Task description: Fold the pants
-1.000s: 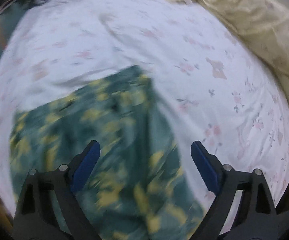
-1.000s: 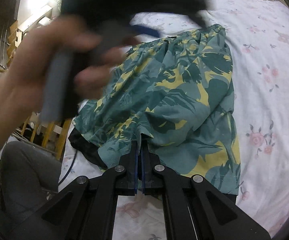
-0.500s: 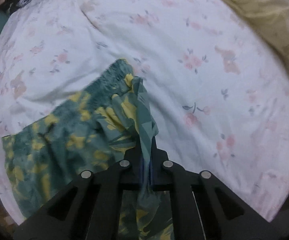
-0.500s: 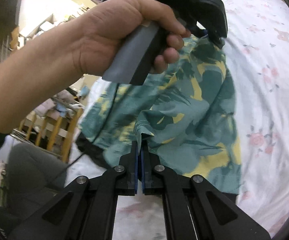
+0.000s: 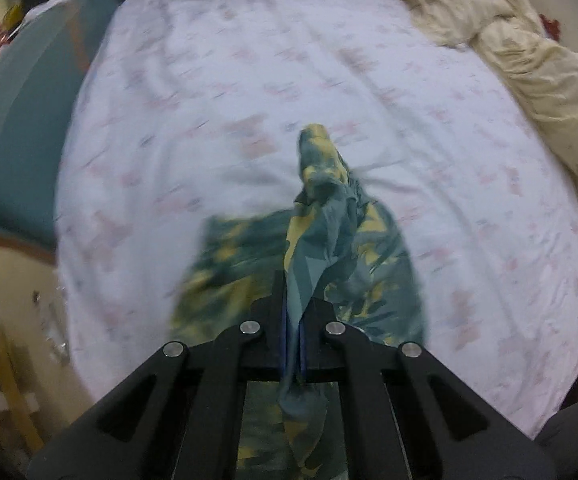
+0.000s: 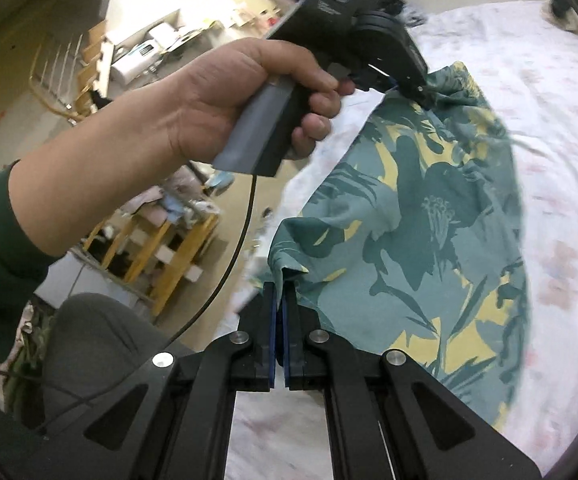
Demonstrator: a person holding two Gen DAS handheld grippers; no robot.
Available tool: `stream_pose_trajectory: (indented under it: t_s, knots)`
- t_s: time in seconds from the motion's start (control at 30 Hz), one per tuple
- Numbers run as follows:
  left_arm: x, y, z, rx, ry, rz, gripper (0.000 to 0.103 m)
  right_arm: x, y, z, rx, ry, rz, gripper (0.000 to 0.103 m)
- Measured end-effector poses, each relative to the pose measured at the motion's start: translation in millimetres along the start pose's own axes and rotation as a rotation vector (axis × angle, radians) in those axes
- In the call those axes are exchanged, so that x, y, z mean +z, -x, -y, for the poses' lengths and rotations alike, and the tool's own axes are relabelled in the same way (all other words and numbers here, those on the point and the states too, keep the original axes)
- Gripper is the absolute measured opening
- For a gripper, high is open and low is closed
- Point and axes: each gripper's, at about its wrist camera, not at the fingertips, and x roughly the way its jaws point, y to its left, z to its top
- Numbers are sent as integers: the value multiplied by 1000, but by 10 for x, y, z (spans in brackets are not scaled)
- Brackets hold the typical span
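The pants (image 6: 421,216) are teal with a yellow and dark green leaf print, lifted off the floral bed sheet (image 6: 561,128). My right gripper (image 6: 280,296) is shut on one edge of the fabric near the bed's side. My left gripper (image 5: 293,300) is shut on the waistband end; the cloth (image 5: 325,208) bunches up in front of its fingers and hangs below. In the right wrist view the left gripper (image 6: 421,92) shows at the top, held in a hand, pinching the far corner.
A cream blanket (image 5: 529,48) is heaped at the bed's far right. A teal headboard or cushion (image 5: 21,128) lies at the left. Wooden furniture (image 6: 161,256) and the person's knee (image 6: 89,344) are beside the bed.
My left gripper went from open above the pants to shut on the waistband and has lifted it. The pants have risen off the sheet between both grippers. The right gripper stayed shut.
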Motion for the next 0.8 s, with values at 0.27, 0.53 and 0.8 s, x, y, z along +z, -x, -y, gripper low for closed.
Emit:
stream_pose_trajectory:
  t_s: [0.27, 0.53, 0.8]
  knots:
    - [-319, -656, -530, 81, 29, -65, 2, 34, -1030, -273, -22, 39, -174, 2]
    - [-451, -394, -775, 10, 83, -25, 72, -13, -1337, -308, -84, 6, -190, 1]
    - [-1300, 234, -1251, -48, 172, 12, 85, -109, -1877, -566, -65, 33, -227, 8]
